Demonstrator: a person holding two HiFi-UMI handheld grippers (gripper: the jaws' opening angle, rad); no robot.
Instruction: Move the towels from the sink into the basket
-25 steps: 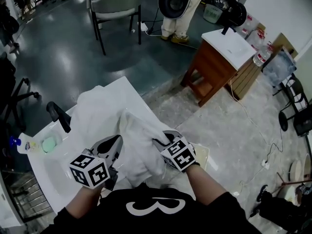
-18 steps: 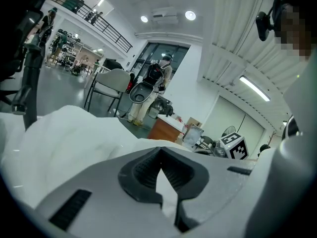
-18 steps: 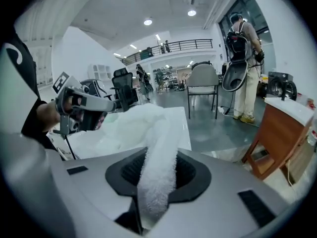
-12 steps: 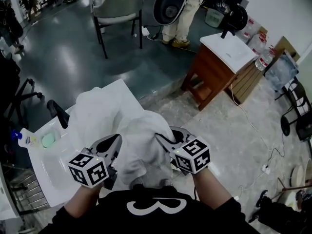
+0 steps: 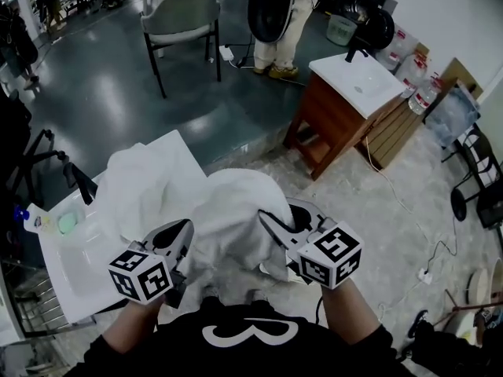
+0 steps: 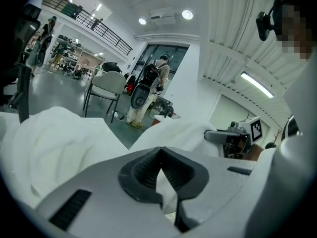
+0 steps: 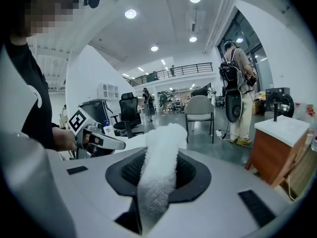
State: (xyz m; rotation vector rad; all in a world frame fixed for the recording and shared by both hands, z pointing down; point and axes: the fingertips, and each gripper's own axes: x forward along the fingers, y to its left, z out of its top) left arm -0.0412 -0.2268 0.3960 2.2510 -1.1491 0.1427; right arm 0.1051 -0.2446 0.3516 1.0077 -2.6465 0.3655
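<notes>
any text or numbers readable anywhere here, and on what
"3": white, lying sideways, on the person's black shirt.
Marker cubes: square black-and-white patterns only, no letters.
Blue-capped bottle, its label: too small to read.

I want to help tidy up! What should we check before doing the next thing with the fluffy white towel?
1. Right gripper pinching the fluffy white towel: ok.
2. Left gripper shut on the same towel: ok.
3. Towel raised out of the white sink: ok.
4. Basket in sight: not ok, no view shows it.
5. Sink emptied: not ok, a second crumpled white towel lies on it.
</notes>
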